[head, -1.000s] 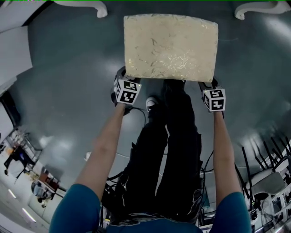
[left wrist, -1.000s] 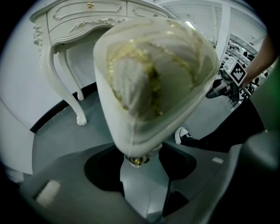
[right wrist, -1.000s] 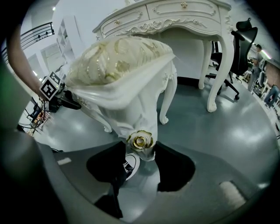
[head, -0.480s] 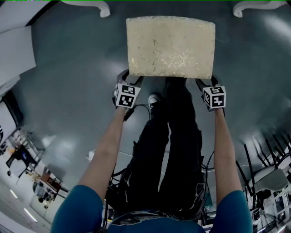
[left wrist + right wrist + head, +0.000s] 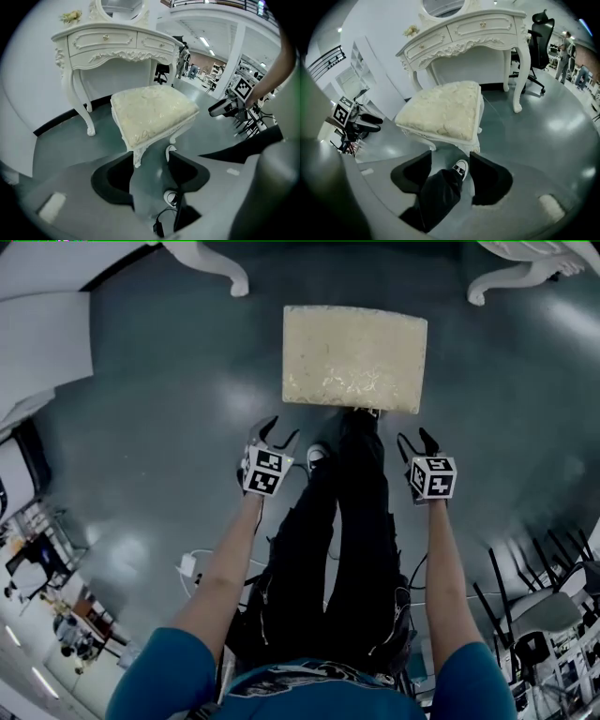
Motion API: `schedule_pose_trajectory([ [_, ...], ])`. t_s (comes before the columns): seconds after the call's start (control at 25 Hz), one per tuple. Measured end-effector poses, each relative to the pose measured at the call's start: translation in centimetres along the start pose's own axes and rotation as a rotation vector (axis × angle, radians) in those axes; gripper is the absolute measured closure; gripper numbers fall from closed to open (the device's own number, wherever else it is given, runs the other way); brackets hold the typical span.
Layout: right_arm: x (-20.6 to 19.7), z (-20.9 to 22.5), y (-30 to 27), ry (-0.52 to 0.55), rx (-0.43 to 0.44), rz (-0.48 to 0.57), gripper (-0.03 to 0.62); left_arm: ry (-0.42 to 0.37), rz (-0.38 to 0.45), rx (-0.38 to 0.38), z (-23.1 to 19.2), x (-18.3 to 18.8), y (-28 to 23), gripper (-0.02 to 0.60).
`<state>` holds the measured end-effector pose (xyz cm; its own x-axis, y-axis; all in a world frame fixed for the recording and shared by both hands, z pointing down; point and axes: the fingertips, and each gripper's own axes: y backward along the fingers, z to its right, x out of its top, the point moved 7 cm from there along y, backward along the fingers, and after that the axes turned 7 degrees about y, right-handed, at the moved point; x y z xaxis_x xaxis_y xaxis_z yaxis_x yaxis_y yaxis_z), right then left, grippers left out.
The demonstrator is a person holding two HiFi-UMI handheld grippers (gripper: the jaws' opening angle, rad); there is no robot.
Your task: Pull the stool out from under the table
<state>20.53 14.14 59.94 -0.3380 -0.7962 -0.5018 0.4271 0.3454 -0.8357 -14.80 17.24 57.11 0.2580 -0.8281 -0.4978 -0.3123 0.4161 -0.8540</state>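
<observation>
Hovering off stool [image 5: 354,357], left claw [image 5: 281,431], right claw [image 5: 415,437]: wide, empty, just narrowing; gripper views alone show drawers [image 5: 103,40].

Black office chair [image 5: 540,42] stands on grey floor [image 5: 141,427].

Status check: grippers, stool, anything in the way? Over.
Left gripper and right gripper open, jaws just closed slightly, nothing between them, both off stool. Stool out from under table. Only own shoe near it.
</observation>
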Motion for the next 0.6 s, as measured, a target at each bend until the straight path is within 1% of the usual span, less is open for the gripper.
schedule_pose_trajectory([
  [0.08, 1.9, -1.5, 2.0, 0.025, 0.014, 0.054, 0.344, -0.023, 0.042, -0.017, 0.5, 1.9, 2.0, 0.336],
  [0.2, 5.3, -3.3, 4.4, 0.068, 0.036, 0.141, 0.352, -0.082, 0.112, -0.041, 1.1, 5.4, 4.5, 0.340],
  [0.36, 8.5, -4.6, 7.6, 0.087, 0.060, 0.242, 0.364, -0.140, 0.172, -0.048, 2.8, 8.9, 7.7, 0.353],
  [0.44, 10.4, -5.4, 9.1, 0.090, 0.072, 0.291, 0.370, -0.140, 0.206, -0.047, 3.4, 10.5, 9.4, 0.357],
  [0.6, 14.2, -7.8, 12.7, 0.121, 0.107, 0.369, 0.384, -0.091, 0.302, -0.074, 5.4, 12.5, 13.8, 0.371],
])
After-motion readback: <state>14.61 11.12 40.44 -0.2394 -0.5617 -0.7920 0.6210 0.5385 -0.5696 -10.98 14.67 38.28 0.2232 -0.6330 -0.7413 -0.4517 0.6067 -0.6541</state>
